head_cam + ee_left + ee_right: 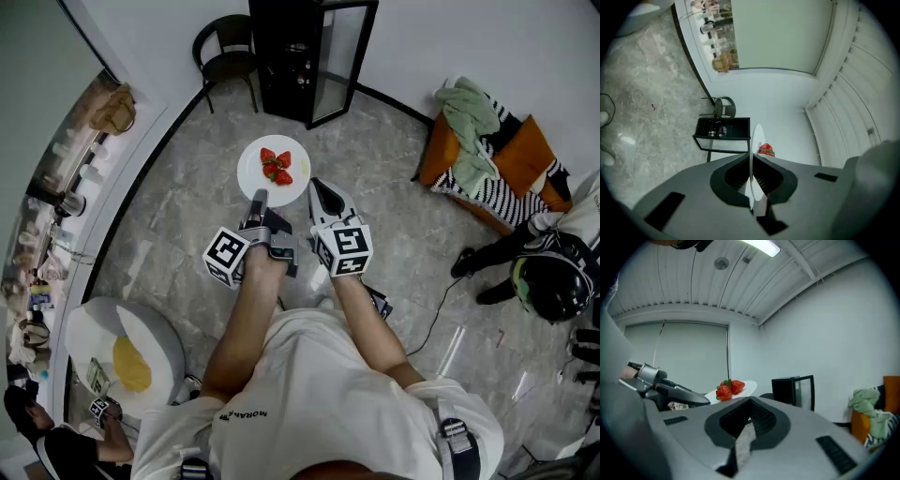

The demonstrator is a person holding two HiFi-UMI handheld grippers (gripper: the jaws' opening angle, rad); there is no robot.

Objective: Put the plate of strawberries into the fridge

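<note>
Jaws of my left gripper [258, 200] pinch the plate [251, 178] by its rim, strawberries [277, 166] aboard. My right gripper [320, 190], at its four o'clock, has its jaws pressed together on nothing. The plate is lifted; the fridge [291, 56] stands open at twelve o'clock, so the carry and the placing are left.

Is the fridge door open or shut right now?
Open: the glass door stands swung out from the black fridge.

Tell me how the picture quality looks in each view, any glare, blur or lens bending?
Head view: even light, wall bowed by the wide lens, strawberries sharp. Left gripper view: black corners, plate seen edge-on, crisp. Right gripper view: ceiling lamp blown out, fridge clear.
</note>
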